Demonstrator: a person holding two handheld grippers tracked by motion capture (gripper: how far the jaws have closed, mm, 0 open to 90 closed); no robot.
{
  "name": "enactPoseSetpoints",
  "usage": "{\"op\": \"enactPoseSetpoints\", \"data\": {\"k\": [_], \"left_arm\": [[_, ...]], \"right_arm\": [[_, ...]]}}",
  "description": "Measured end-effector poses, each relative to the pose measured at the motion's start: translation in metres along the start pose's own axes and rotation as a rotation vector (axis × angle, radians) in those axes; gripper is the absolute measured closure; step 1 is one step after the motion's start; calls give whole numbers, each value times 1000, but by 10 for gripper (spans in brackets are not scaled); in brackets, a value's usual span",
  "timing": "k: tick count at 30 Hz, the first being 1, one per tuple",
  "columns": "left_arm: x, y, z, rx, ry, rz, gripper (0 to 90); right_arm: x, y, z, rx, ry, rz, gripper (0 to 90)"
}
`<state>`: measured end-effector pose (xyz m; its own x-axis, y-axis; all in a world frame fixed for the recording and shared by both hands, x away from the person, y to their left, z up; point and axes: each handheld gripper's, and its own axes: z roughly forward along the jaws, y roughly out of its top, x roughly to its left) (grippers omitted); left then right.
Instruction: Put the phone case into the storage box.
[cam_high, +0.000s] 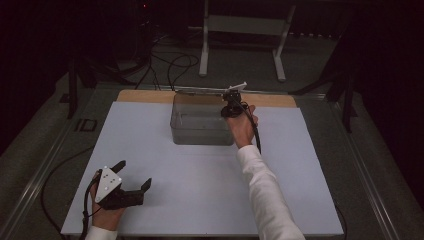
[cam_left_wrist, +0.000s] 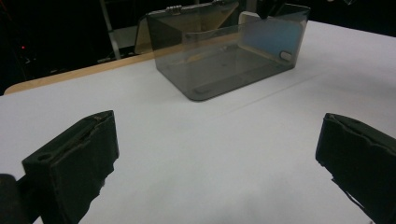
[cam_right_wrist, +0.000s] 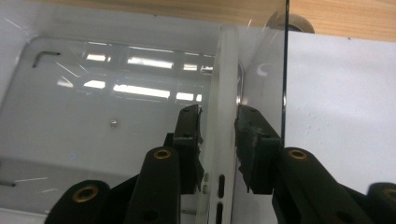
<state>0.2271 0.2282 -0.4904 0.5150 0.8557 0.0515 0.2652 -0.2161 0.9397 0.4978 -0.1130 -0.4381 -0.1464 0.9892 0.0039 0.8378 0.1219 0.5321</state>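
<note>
Straddling one clear box's (cam_high: 201, 125) wall, the right hand-held gripper (cam_right_wrist: 218, 122) gapes slightly, the left hand-held gripper (cam_high: 134, 175) wide, empty.

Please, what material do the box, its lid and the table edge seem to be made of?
Box: probably smoky clear plastic, glossy; the table shows through its walls and lamps reflect on it.
Lid: apparently the same tinted plastic, standing open on a metal-looking hinge.
Table edge: looks like light wood, matt, brownish; most of the table is covered by a white matt sheet, of a material I cannot tell.
</note>
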Motion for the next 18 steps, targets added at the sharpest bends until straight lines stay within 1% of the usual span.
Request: {"op": "enactPoseSetpoints", "data": {"k": [4, 5, 7, 8, 10, 12, 15, 18], "left_arm": [[0, 0, 0, 0, -1, 2, 3], [-1, 0, 0, -1, 0, 3, 3], [-1, 0, 0, -1, 0, 2, 2], [0, 0, 0, -1, 0, 2, 3], [0, 0, 0, 0, 0, 2, 3], [0, 0, 1, -1, 0, 1, 2], [-1, 0, 0, 0, 0, 3, 3], [-1, 0, 0, -1, 2, 3, 2]], "right_arm": [[0, 2, -5, -9, 6, -15, 667], [1, 2, -8, -23, -5, -40, 642], [1, 3, -10, -26, -5, -46, 636], [0, 3, -12, -44, 17, -68, 604], [-2, 3, -16, -65, 12, -97, 579], [-5, 3, -19, -81, 23, -119, 530], [-8, 4, -24, -105, 46, -134, 471], [-11, 4, -28, -146, 70, -150, 392]]}}
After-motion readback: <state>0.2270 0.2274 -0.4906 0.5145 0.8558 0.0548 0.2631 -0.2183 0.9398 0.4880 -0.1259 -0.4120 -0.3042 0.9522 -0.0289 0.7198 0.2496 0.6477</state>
